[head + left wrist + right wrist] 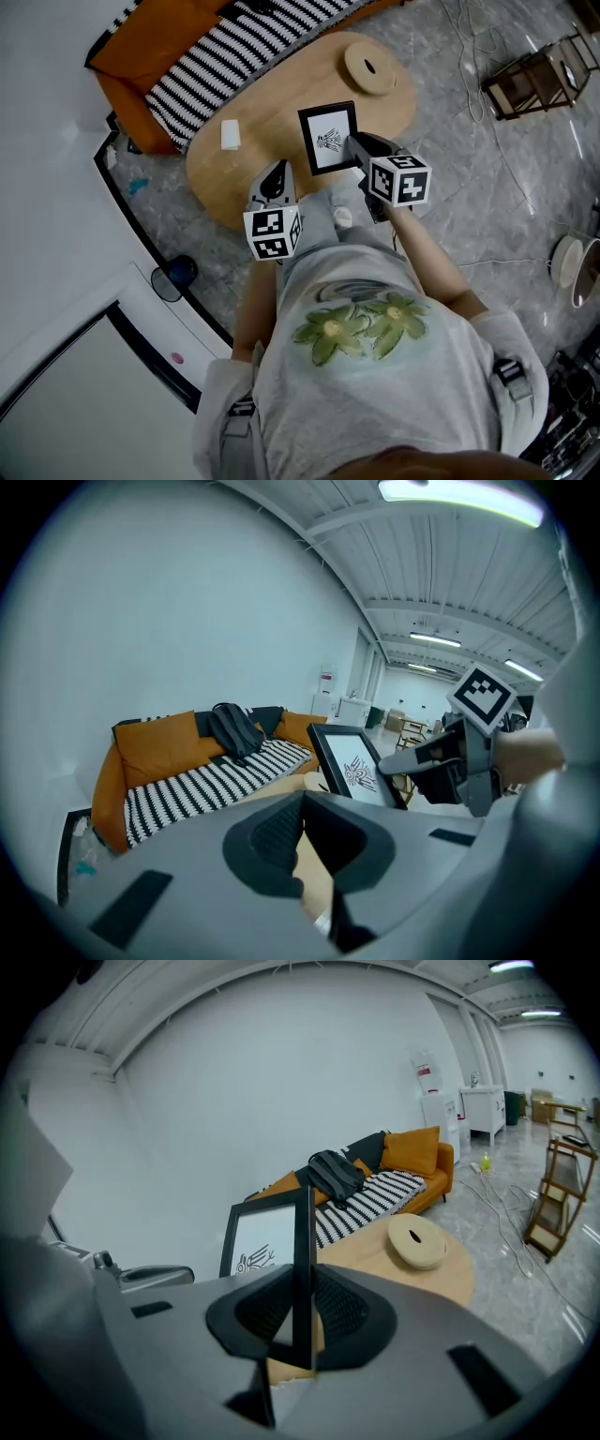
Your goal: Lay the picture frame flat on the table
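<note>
Right gripper view shows the right gripper (302, 1321) clamped on one edge of the black-framed white-print picture (261, 1237), near upright over the oval light-wood table (441, 1279), probably for tipping flat. The left gripper (302, 803) hovers nearby, closed and empty.

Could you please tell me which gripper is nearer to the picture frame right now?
Right. The right gripper is closed on one side edge of the picture frame. The left gripper is apart from the frame, off to its left and nearer the person, with its jaws together on nothing.
</note>
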Demonstrator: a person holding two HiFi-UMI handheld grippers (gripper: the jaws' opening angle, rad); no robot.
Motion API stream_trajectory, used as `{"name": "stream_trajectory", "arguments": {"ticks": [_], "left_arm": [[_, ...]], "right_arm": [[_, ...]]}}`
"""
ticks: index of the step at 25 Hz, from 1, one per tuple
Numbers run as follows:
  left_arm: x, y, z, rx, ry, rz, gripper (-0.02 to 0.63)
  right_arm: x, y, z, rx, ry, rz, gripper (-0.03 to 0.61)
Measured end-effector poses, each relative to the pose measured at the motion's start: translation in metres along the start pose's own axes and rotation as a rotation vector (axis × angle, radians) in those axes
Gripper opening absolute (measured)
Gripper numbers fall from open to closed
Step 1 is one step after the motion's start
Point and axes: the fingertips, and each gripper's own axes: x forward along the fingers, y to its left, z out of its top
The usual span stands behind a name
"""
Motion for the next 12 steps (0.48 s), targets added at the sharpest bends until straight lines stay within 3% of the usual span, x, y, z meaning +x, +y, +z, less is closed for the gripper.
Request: {"name": "stream_trajectory", "arguments": {"ticks": [12], "left_arm": [[0.004,0.003,-0.007,-0.012,0.021,0.001,0.015]], "right_arm": [[0.014,-0.005,-0.003,-0.003,0.029,-0.001,0.075]]}}
